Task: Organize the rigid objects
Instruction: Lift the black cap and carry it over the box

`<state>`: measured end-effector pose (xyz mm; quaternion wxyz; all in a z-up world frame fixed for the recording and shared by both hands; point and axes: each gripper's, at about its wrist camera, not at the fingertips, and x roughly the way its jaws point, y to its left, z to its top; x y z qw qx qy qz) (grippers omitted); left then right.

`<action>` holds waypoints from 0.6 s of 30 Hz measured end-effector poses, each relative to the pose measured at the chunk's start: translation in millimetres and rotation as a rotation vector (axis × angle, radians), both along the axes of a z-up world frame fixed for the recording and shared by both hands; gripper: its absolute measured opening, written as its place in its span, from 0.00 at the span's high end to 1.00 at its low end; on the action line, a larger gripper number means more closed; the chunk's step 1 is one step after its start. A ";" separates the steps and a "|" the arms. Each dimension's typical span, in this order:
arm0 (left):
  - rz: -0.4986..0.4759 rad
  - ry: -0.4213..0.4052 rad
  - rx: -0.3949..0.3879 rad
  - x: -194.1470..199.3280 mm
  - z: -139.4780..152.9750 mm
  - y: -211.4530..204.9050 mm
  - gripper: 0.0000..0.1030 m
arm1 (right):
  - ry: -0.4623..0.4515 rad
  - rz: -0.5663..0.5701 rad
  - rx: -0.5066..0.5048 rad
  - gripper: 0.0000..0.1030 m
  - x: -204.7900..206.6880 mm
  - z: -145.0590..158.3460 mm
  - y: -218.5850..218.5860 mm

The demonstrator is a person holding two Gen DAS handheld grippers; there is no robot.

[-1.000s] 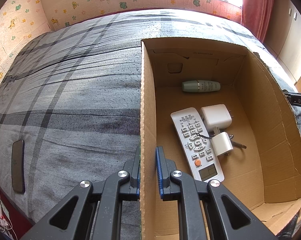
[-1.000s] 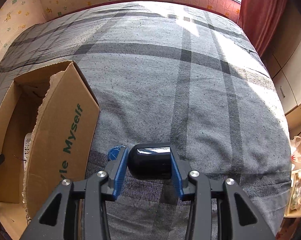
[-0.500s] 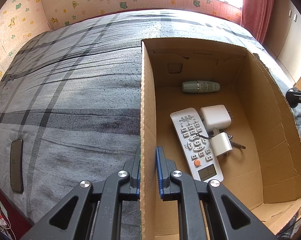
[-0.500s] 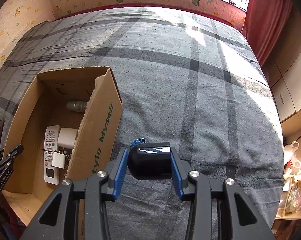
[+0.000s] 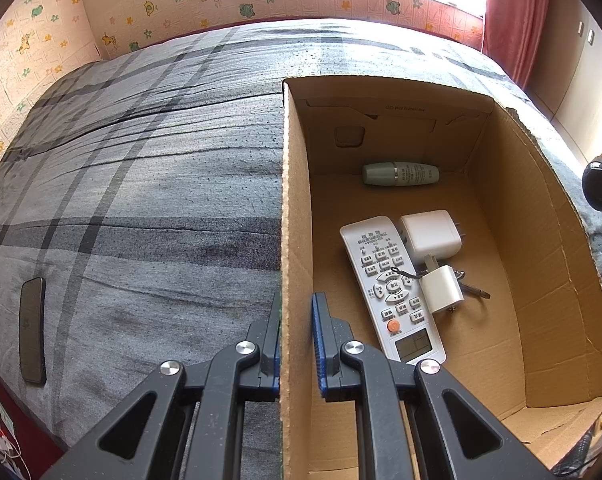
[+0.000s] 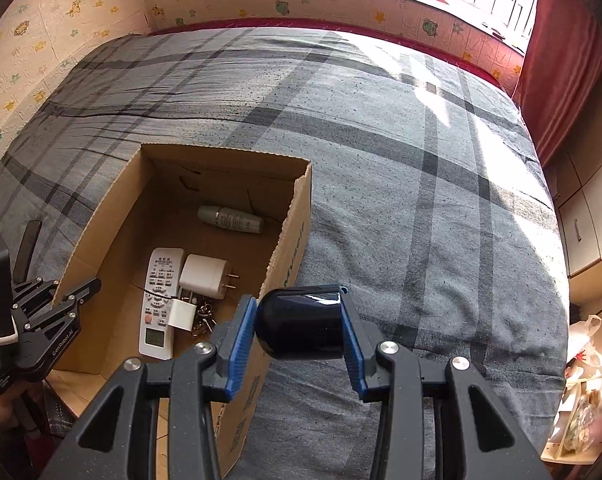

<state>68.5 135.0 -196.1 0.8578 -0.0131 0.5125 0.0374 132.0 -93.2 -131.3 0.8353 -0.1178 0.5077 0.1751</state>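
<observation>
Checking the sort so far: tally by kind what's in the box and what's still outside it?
In the cardboard box:
Remote control: 1
White chargers: 2 (large, small)
Green bottle: 1
Keys: 1 bunch
Outside:
Dark blue container, held in the right gripper: 1
Phone on the bed: 1
Total: 7

the box [image 5: 541,240] near corner is cut off at the frame's edge; its printed lettering [image 6: 293,256] is partly hidden behind the dark object [image 6: 301,328].
</observation>
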 end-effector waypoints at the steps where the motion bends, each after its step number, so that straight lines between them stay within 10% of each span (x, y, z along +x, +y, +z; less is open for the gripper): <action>1: 0.001 0.000 -0.001 -0.1 0.0 0.2 0.87 | 0.000 0.009 0.003 0.58 -1.6 1.0 3.9; 18: 0.000 0.000 -0.002 -0.2 0.0 -0.1 0.87 | 0.036 0.152 0.030 0.58 -25.1 -8.7 67.3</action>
